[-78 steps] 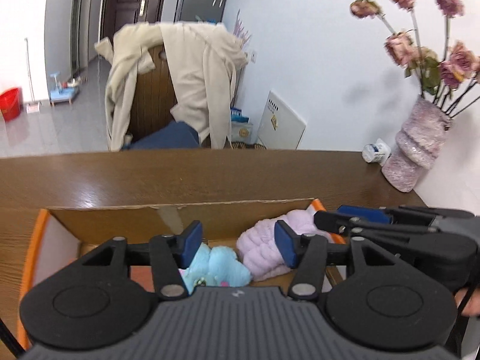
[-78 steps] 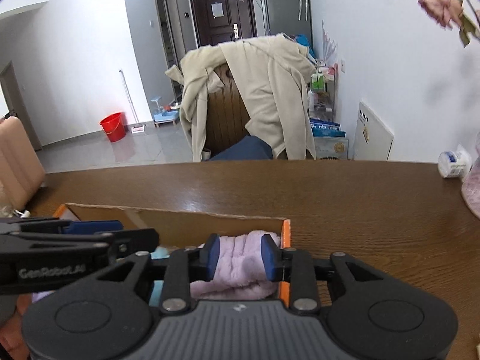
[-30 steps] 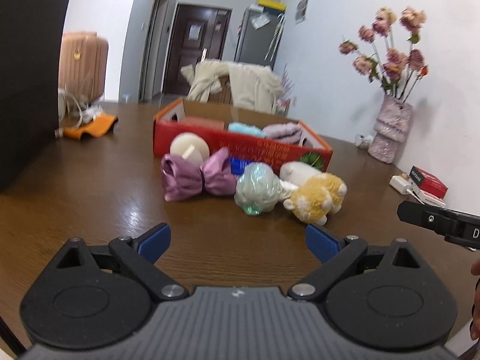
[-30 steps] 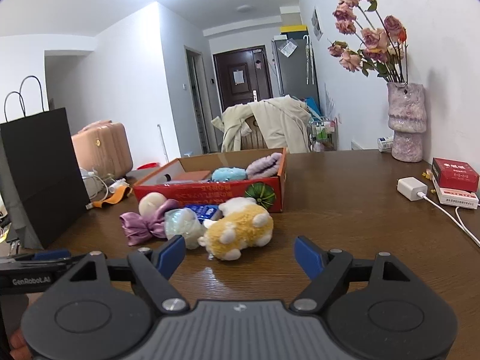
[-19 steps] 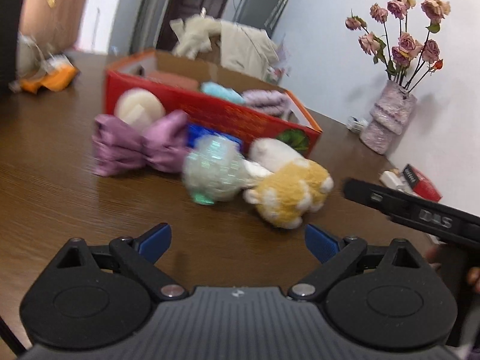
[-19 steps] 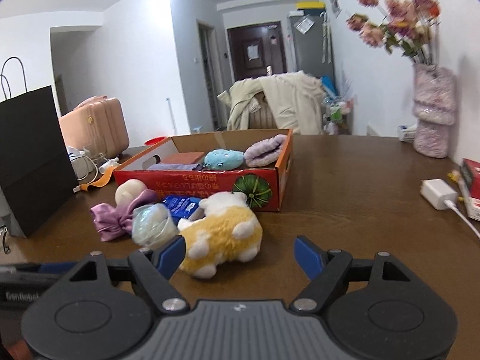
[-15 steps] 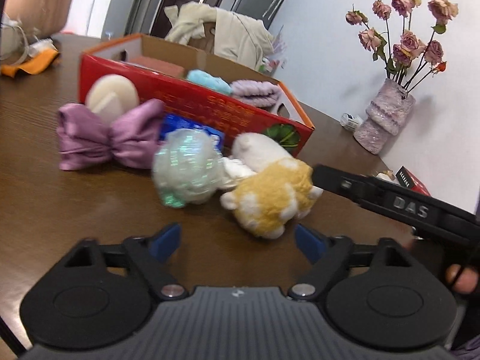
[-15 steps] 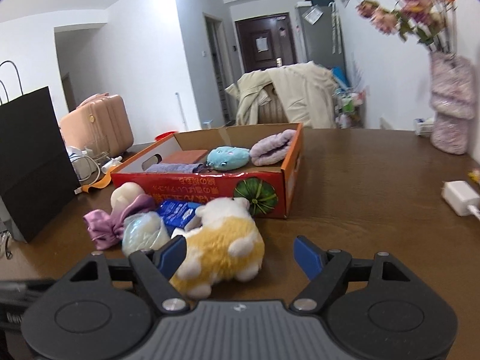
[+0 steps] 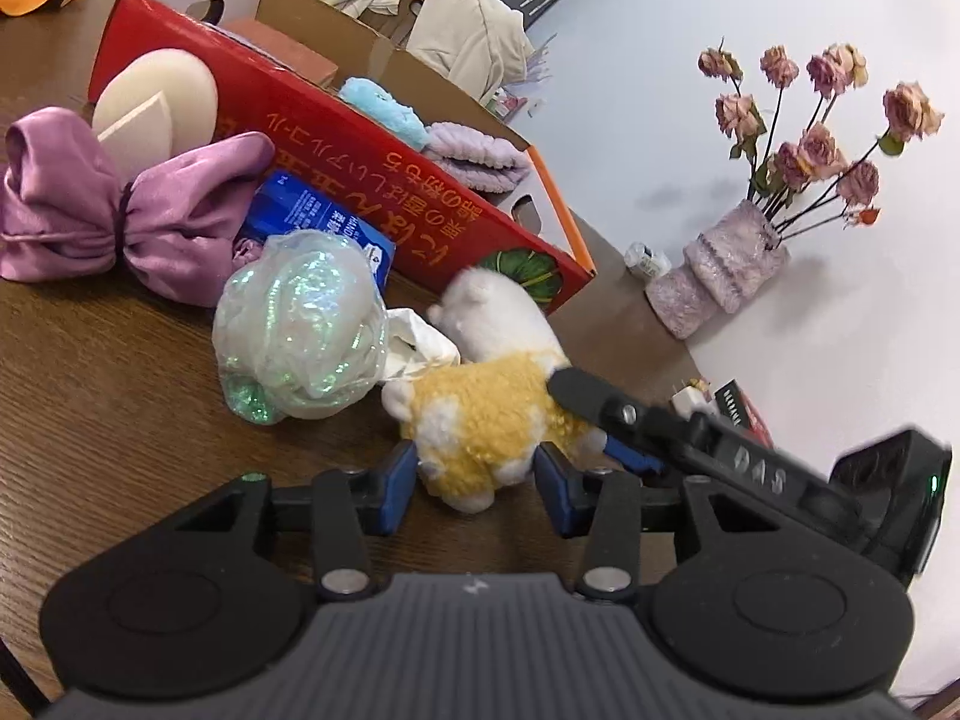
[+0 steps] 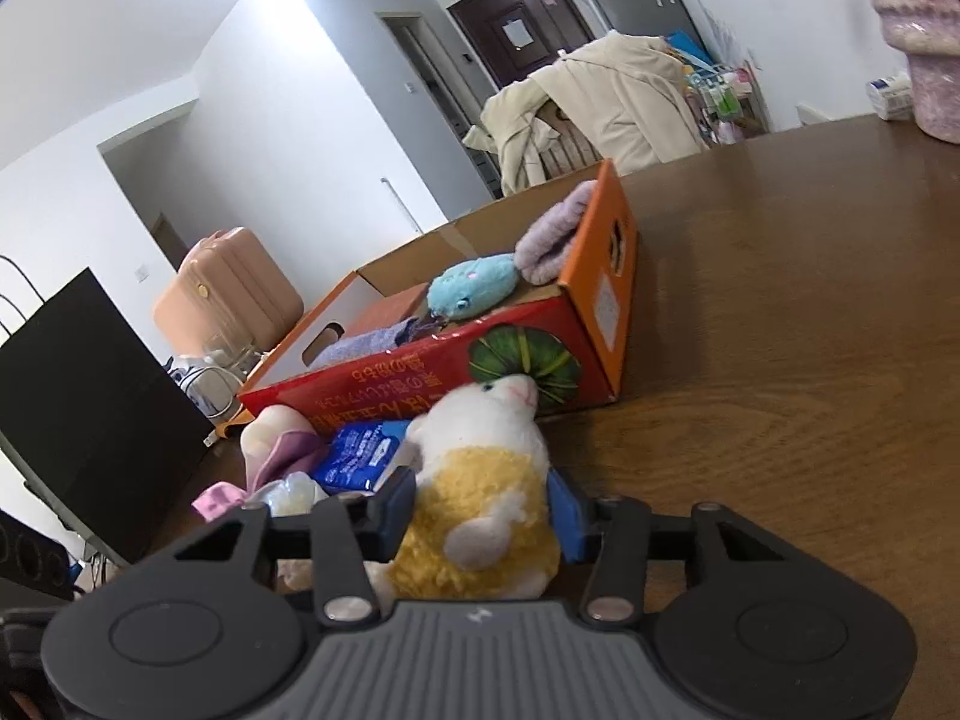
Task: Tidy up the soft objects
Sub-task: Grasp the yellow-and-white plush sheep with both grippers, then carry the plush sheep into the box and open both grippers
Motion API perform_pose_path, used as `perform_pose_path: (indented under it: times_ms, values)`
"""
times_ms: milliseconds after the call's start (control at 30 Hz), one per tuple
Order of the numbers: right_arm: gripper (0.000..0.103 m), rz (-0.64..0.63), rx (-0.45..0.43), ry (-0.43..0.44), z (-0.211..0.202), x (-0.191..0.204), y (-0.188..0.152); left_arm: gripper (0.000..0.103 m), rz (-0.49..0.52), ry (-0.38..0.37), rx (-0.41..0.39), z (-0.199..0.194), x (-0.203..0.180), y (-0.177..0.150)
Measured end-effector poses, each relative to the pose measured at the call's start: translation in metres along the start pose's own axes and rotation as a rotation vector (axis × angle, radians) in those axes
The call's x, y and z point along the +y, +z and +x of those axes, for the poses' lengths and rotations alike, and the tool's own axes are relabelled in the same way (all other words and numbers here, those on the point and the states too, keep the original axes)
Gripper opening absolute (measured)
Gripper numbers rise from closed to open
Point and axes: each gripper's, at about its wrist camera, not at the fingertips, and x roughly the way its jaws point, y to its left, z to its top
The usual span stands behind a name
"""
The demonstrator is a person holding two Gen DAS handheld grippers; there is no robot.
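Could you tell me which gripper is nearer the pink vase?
Right. Both, jaws just closing, grip the yellow plush toy: right gripper on the side toward the pink vase, left gripper opposite.

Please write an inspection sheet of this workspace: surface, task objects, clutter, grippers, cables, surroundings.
Surface: brown wooden table.
Job's things: yellow-white plush toy on the table; red cardboard box holds a blue plush and a lilac fluffy item; purple bow and iridescent ball outside.
Clutter: blue packet.
Grippers: left gripper and right gripper have just been closing, fingers around the plush toy.
Cables: nothing seen.
Surroundings: flower vase, black bag, pink suitcase.
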Motion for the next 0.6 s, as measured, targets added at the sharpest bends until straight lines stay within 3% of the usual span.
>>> perform_pose_path:
  times_ms: [200, 300, 600]
  values:
    - [0.045, 0.009, -0.019, -0.033, -0.009, 0.005, -0.009, 0.041, -0.006, -0.022, -0.01, 0.002, 0.002, 0.003]
    - [0.043, 0.021, -0.026, -0.054, -0.014, 0.009, -0.01, 0.04, 0.045, -0.022, -0.004, -0.003, -0.004, -0.001]
    - [0.043, -0.03, -0.094, -0.099, -0.075, 0.055, -0.031, 0.04, 0.171, -0.088, -0.013, -0.065, -0.027, -0.023]
